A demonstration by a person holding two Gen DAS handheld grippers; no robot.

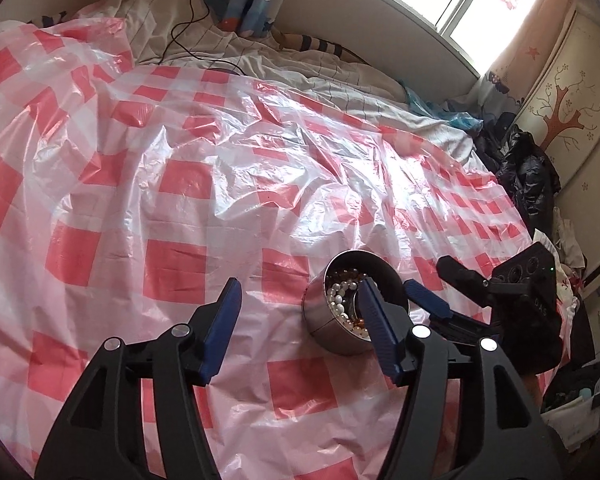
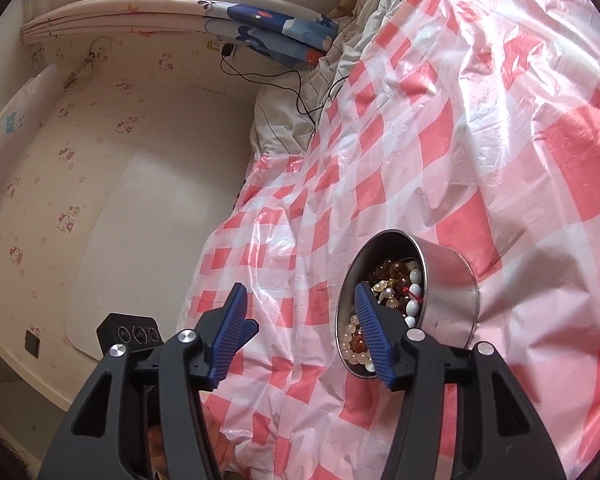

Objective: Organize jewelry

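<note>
Steel, round and lidless, the tin stands on the pink-checked plastic sheet spread over the bed, filled with pearl and amber beads. Just beside the tin, the left gripper and right gripper hang with fingers released, gripping nothing.
</note>
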